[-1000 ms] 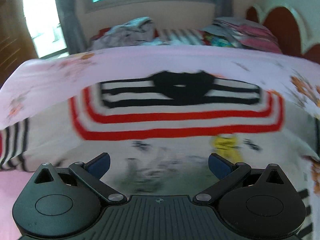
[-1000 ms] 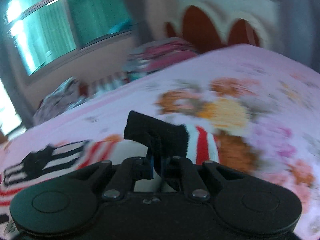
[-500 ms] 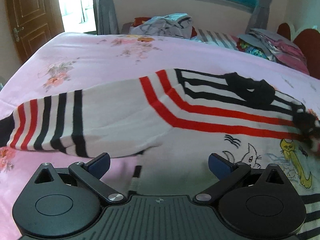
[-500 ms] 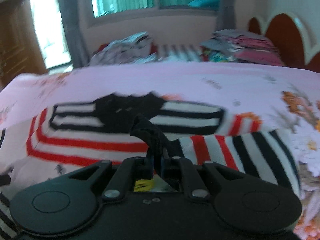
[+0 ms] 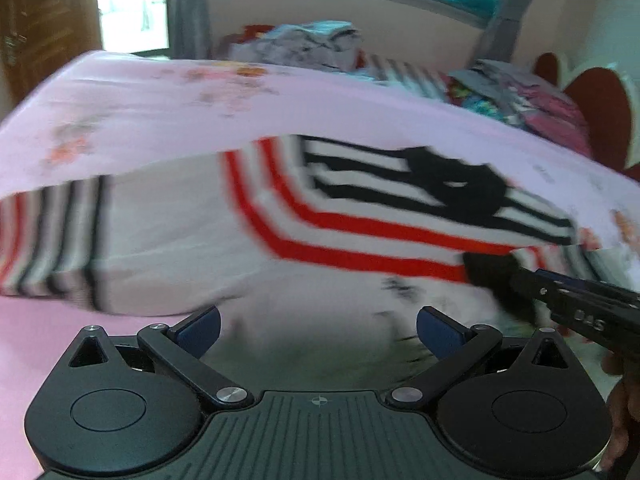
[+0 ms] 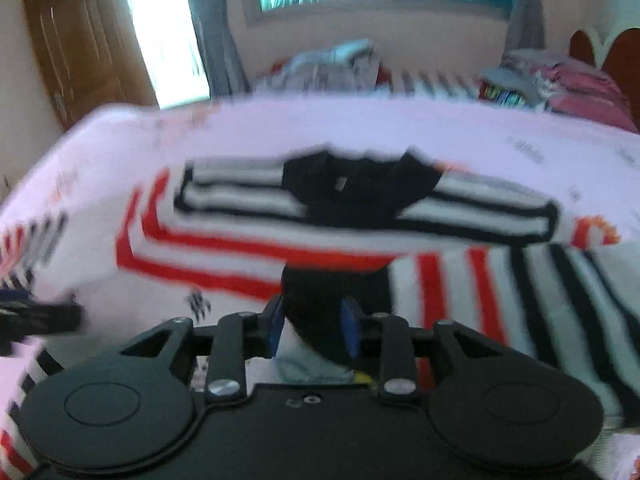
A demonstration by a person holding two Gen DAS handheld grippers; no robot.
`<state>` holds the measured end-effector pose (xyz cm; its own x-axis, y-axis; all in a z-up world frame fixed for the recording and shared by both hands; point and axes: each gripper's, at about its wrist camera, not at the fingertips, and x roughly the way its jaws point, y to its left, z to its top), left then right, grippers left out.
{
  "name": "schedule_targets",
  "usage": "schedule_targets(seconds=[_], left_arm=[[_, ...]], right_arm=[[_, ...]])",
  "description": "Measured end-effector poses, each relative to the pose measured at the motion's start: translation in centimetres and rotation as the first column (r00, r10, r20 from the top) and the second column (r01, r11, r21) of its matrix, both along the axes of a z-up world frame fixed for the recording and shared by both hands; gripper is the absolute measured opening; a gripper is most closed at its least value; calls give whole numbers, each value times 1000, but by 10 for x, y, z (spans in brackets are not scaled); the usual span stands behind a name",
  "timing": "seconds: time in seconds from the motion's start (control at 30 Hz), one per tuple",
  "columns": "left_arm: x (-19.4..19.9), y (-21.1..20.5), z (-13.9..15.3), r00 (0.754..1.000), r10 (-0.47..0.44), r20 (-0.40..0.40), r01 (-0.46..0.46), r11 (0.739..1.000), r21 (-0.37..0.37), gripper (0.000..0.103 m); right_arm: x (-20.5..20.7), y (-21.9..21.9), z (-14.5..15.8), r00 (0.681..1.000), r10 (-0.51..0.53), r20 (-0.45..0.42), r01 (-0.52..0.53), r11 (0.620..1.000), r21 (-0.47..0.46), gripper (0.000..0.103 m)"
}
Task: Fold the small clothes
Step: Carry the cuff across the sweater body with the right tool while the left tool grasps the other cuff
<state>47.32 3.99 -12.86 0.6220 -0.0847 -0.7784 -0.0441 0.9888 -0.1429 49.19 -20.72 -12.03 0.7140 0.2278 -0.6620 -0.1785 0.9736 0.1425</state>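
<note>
A small white sweater [image 5: 168, 220] with red and black stripes and a black collar [image 5: 452, 184] lies spread on the pink floral bed sheet [image 5: 140, 108]. My left gripper [image 5: 318, 326] is open and empty, low over the sweater's white lower front. My right gripper [image 6: 312, 324] is shut on the sweater's black sleeve cuff [image 6: 320, 300], holding it over the chest; the striped sleeve [image 6: 520, 300] trails to the right. The right gripper also shows in the left wrist view [image 5: 520, 280] with the cuff [image 5: 488, 272]. Both views are blurred.
Piles of clothes [image 5: 308, 44] sit at the far edge of the bed under a window. More folded clothes [image 5: 532, 100] lie far right by a red headboard [image 5: 596, 112]. A wooden door [image 6: 72, 52] stands far left.
My right gripper has carried the sleeve cuff left across the sweater's chest, folding the sleeve inward. My left gripper stayed open and shifted over the sweater's lower front.
</note>
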Motion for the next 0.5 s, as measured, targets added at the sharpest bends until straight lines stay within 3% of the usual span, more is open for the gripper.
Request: schedule_targets(seconds=[0.1,0.2,0.27,0.3,0.33,0.37,0.43,0.5], left_arm=[[18,-31,-8,998,-66,-22,63,993,-95,103],[34,-59,-16,994,-106,-31,98,976,-193,102],[44,-78,-21,991,-133,-32,124,975,-186,100],[47,-87,-24,989,-144,-44,135,978,-161,91],[51,-93,-28,986,-156,-61,145,977,-158,59],[57,-99,-35,983,-162,-91,144,974,-177,46],[62,-105,-43,982,-157,-105,136,974,-182,46],[64,-115,-43,982,-170,-78,157,976,-151,36]], right_arm=[[-15,-49,18,989,-138,49,138,990,3,29],[-31,-107,29,952,-298,64,298,955,18,30],[-46,-145,33,917,-393,63,391,920,37,30],[-53,-161,34,899,-434,60,433,901,37,30],[-61,-177,33,878,-475,53,474,880,32,30],[-66,-190,31,862,-505,42,504,863,28,30],[-79,-209,25,831,-556,13,555,831,20,30],[-89,-221,18,820,-572,-21,572,820,21,30]])
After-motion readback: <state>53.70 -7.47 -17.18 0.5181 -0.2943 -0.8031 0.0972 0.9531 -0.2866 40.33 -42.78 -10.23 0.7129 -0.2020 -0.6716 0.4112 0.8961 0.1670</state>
